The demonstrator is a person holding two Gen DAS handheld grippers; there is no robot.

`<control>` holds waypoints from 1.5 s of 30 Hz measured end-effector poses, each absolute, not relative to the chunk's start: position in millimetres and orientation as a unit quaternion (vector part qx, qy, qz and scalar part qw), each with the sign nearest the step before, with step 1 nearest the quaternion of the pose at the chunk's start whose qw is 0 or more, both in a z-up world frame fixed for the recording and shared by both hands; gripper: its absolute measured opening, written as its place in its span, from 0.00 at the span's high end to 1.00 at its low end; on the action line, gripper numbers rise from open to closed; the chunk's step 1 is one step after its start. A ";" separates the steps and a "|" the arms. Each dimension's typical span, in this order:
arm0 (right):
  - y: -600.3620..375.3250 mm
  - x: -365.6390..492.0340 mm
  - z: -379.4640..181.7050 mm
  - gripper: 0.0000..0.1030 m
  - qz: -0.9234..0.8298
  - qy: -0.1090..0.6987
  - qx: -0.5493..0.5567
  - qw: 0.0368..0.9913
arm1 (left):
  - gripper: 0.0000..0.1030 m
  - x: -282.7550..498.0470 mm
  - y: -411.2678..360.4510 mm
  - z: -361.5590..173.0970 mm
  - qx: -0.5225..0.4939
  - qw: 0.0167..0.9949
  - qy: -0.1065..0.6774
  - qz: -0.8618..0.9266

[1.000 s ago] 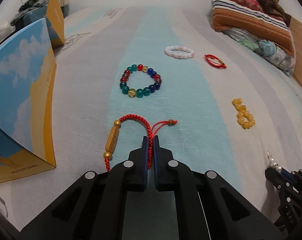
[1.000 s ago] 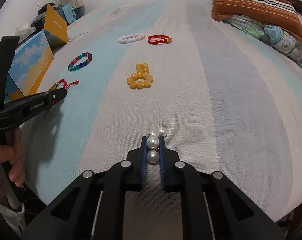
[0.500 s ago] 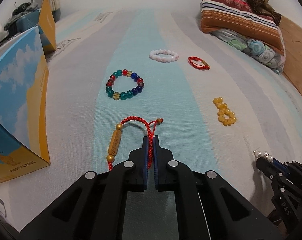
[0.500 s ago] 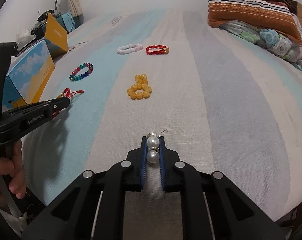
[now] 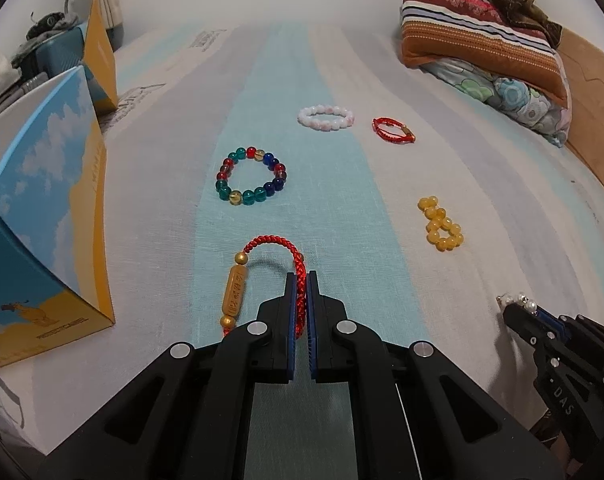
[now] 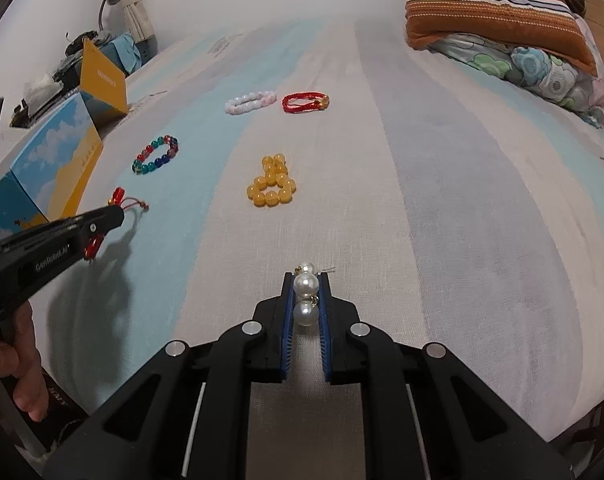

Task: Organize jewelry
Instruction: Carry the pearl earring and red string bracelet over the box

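My left gripper (image 5: 300, 276) is shut on a red braided cord bracelet (image 5: 270, 242) with a long gold bead (image 5: 236, 292), lifted off the striped bedsheet. It also shows in the right wrist view (image 6: 118, 210). My right gripper (image 6: 305, 278) is shut on a pearl earring (image 6: 305, 285); it also shows in the left wrist view (image 5: 515, 306). On the sheet lie a multicoloured bead bracelet (image 5: 250, 176), a white-pink bead bracelet (image 5: 325, 117), a small red cord bracelet (image 5: 393, 129) and a yellow bead bracelet (image 5: 441, 225).
A blue-and-orange cardboard box (image 5: 42, 216) stands at the left, with a second orange box (image 5: 98, 68) behind it. A striped pillow (image 5: 477, 36) and floral bedding (image 5: 521, 100) lie at the far right. The bed edge runs just below both grippers.
Both grippers have risen and pulled back a little with their jewelry. The red cord bracelet's loose ends have come off the sheet and now hang under the left gripper.
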State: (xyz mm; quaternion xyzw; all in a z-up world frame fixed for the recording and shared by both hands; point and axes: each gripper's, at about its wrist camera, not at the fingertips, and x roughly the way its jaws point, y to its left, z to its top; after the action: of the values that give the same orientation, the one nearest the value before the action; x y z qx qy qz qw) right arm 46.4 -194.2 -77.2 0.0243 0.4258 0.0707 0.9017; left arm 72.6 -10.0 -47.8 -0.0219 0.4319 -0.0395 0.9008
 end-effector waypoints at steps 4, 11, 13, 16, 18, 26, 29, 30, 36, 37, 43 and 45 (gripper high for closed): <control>-198.6 47.8 -70.1 0.90 0.077 0.422 0.039 0.902 | 0.96 70.2 -11.3 -44.5 -0.028 0.898 0.437 -0.038; -201.4 49.8 -45.5 0.90 0.087 0.411 0.061 0.905 | 0.96 63.1 -14.0 -25.4 -0.027 0.902 0.429 -0.040; -200.0 51.1 -36.3 0.90 0.088 0.405 0.060 0.908 | 0.96 61.3 -14.2 -21.1 -0.026 0.902 0.429 -0.042; -197.9 52.4 -22.8 0.90 0.088 0.398 0.061 0.911 | 0.96 58.8 -12.1 -12.9 -0.027 0.903 0.427 -0.043; -195.6 54.8 -14.1 0.90 0.088 0.395 0.061 0.912 | 0.96 57.8 -7.2 -5.3 -0.035 0.903 0.425 -0.046; -171.3 66.4 25.6 0.90 0.092 0.374 0.046 0.922 | 0.96 56.4 8.4 24.2 -0.029 0.912 0.408 -0.025; -155.1 70.7 38.1 0.90 0.098 0.368 0.037 0.924 | 0.96 57.7 15.9 35.4 -0.030 0.915 0.403 -0.021; -147.6 72.4 42.1 0.90 0.100 0.366 0.033 0.925 | 0.96 57.6 19.5 41.9 -0.030 0.917 0.398 -0.021; -106.3 82.0 60.6 0.90 0.117 0.357 0.020 0.927 | 0.96 58.0 44.5 73.6 -0.031 0.926 0.377 -0.010; -99.3 83.3 63.9 0.90 0.121 0.354 0.019 0.927 | 0.96 58.0 51.3 79.0 -0.033 0.927 0.374 -0.007; -53.9 89.1 80.9 0.90 0.145 0.344 0.004 0.928 | 0.96 52.2 94.4 100.3 -0.040 0.930 0.364 0.025; -36.1 90.7 84.7 0.90 0.156 0.342 0.002 0.927 | 0.96 47.4 113.0 105.4 -0.042 0.930 0.362 0.040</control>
State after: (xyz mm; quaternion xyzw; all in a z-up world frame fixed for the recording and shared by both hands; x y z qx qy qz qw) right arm 90.7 -36.1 84.7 0.0015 0.3420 0.1557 0.9267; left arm 47.4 113.0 105.4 -0.0423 0.3620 0.0399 0.9304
